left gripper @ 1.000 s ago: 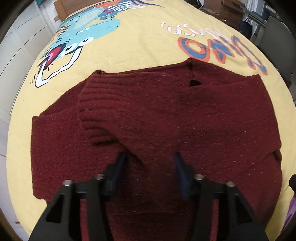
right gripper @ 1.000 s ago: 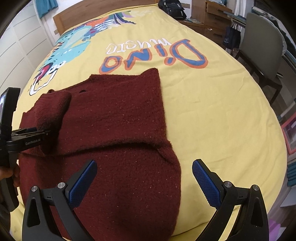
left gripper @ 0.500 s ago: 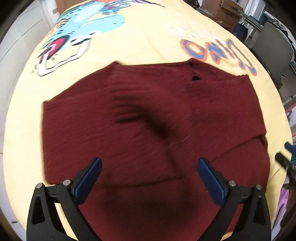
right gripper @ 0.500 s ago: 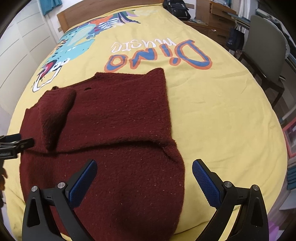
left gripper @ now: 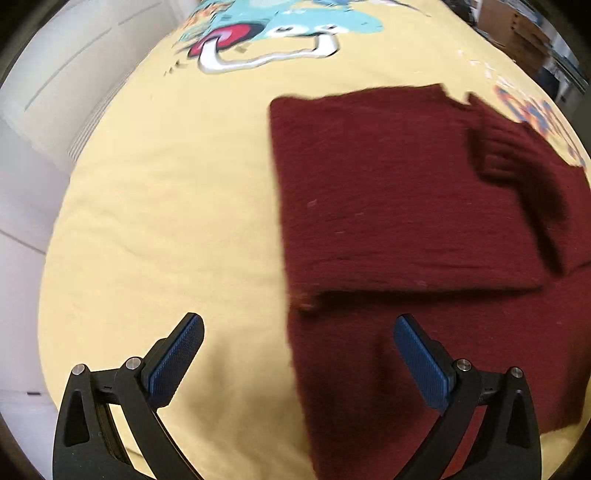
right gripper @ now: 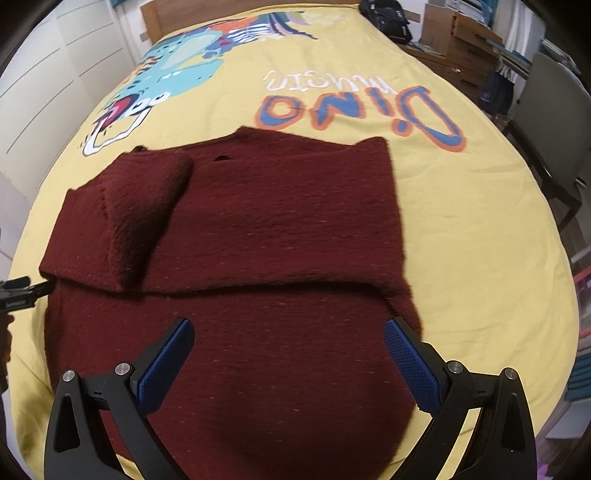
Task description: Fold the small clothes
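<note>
A dark red knitted sweater (right gripper: 266,229) lies flat on the yellow bedspread (right gripper: 461,229), its sleeves folded in over the body. The left sleeve's ribbed cuff (right gripper: 147,184) rests on the chest. My left gripper (left gripper: 295,358) stands wide open with nothing between its blue pads, above the sweater's (left gripper: 406,206) left edge, one finger over bare bedspread (left gripper: 166,221). My right gripper (right gripper: 288,362) is open too, hovering over the sweater's lower half. The left gripper's tip (right gripper: 22,291) shows at the left edge of the right wrist view.
The bedspread carries a dinosaur print (right gripper: 166,77) and the word "Dino" (right gripper: 354,110). White cupboard doors (left gripper: 55,92) stand left of the bed. A grey chair (right gripper: 546,110), a wooden drawer unit (right gripper: 461,40) and a black bag (right gripper: 384,18) are at the right.
The left gripper let go of the sleeve, opened wide and moved left to the sweater's edge. The sleeve now lies on the chest. The right gripper shifted slightly over the sweater.
</note>
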Tool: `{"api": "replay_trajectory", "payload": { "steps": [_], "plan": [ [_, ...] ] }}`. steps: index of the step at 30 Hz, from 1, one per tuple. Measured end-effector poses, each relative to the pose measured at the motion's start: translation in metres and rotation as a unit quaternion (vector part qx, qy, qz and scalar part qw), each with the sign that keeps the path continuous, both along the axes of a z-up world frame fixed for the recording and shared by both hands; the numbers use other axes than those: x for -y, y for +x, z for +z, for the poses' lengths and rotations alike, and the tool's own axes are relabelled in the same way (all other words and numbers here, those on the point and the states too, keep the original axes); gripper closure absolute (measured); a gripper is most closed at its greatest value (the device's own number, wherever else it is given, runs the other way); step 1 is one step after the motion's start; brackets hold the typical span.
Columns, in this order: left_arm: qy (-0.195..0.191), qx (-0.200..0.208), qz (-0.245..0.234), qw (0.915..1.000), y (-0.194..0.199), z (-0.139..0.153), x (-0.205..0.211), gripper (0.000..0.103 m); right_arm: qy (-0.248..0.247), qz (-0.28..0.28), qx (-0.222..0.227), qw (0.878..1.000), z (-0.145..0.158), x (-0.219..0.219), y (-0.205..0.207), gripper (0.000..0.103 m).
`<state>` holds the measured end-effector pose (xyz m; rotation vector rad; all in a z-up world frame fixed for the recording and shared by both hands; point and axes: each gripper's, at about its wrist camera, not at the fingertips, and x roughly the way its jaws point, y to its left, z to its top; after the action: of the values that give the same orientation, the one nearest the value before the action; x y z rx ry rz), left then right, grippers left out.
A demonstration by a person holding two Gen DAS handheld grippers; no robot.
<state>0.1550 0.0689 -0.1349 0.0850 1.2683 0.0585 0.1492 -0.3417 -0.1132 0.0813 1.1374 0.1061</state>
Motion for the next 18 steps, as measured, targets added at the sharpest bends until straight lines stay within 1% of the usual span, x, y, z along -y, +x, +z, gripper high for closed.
{"api": "replay_trajectory", "payload": {
  "steps": [1,3,5,6,8,11,13,14,15,16,18],
  "plan": [
    [-0.005,-0.002,0.001,1.0,0.003,-0.005,-0.002,0.002,-0.003,0.004,-0.002,1.0,-0.001,-0.004,0.001,0.001],
    [0.004,-0.005,0.002,1.0,0.011,-0.015,-0.003,0.003,-0.008,0.01,-0.005,1.0,-0.002,-0.011,0.002,0.001],
    [0.007,-0.004,-0.001,1.0,0.018,-0.022,-0.001,0.011,-0.016,0.017,-0.006,1.0,-0.002,-0.019,0.005,0.001],
    [0.001,-0.005,-0.004,1.0,0.021,-0.024,0.0,0.017,-0.018,0.02,-0.006,1.0,-0.001,-0.022,0.006,0.001],
    [-0.012,-0.001,-0.009,0.9999,0.026,-0.026,0.002,0.021,-0.022,0.027,-0.005,0.999,0.0,-0.031,0.01,0.001],
    [-0.02,0.009,-0.025,0.9994,0.03,-0.025,0.008,0.038,-0.027,0.042,-0.001,0.999,0.004,-0.048,0.019,0.001],
    [-0.026,0.011,-0.035,0.999,0.031,-0.024,0.013,0.062,-0.028,0.058,0.005,0.998,0.008,-0.065,0.029,0.001],
    [-0.027,0.011,-0.038,0.9988,0.032,-0.024,0.016,0.067,-0.028,0.066,0.008,0.997,0.011,-0.074,0.033,0.001],
    [-0.032,0.009,-0.039,0.9987,0.034,-0.023,0.018,0.078,-0.03,0.074,0.013,0.997,0.014,-0.082,0.037,0.001],
    [-0.036,0.009,-0.038,0.9986,0.038,-0.025,0.014,0.085,-0.032,0.085,0.019,0.996,0.017,-0.092,0.042,0.001],
    [-0.038,0.006,-0.035,0.9987,0.04,-0.024,0.016,0.087,-0.034,0.103,0.023,0.994,0.02,-0.111,0.054,0.001]
  ]
}}
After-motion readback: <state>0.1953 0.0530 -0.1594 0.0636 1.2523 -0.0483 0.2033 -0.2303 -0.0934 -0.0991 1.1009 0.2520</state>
